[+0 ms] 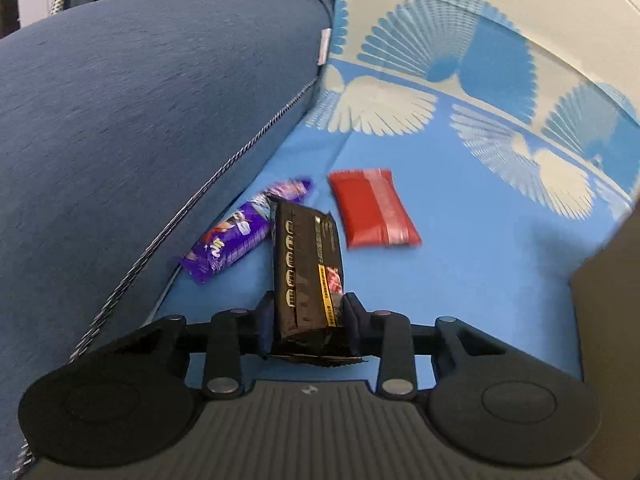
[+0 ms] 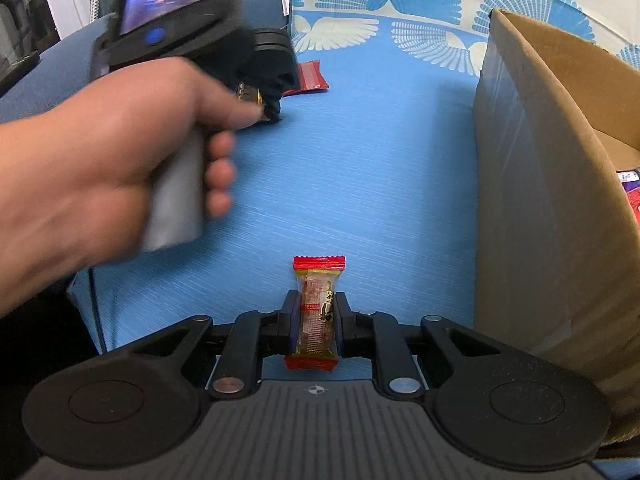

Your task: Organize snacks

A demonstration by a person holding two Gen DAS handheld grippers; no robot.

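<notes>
My left gripper is shut on a black snack bar with a yellow stripe, held above the blue bed sheet. A purple wrapper lies just left of it by the pillow, and a red packet lies just beyond to the right. My right gripper is shut on a small red-ended clear candy bar. In the right wrist view the left gripper and the hand holding it are at the left, with the red packet behind it.
A dark blue pillow fills the left side. An open cardboard box stands at the right with several snacks inside; its edge also shows in the left wrist view. The sheet has white fan patterns at the far end.
</notes>
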